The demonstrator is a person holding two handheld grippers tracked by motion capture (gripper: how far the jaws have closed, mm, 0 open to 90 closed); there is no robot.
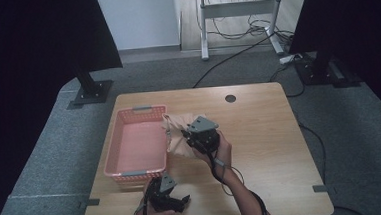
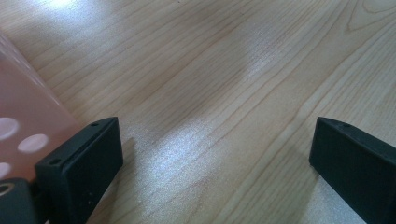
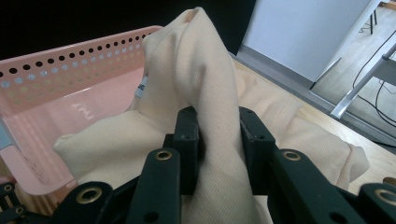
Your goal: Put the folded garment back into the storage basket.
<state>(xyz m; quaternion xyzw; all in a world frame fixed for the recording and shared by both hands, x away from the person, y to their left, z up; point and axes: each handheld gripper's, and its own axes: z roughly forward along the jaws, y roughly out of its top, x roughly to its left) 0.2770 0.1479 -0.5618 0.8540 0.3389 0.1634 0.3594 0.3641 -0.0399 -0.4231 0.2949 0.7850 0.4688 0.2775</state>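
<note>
Two hand-held grippers are seen: the left hand-held gripper (image 1: 177,202) is held wide open over the table (image 1: 260,133), empty. Farther off, the cream cloth (image 3: 205,93) is pinched by the right hand-held gripper (image 3: 217,135) beside the pink basket (image 1: 112,157); snagging on that rim could drag it.

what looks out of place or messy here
The cloth is bunched up, pinched in the right gripper, and part of it drapes over the basket rim. Nothing is spilled or broken.
</note>
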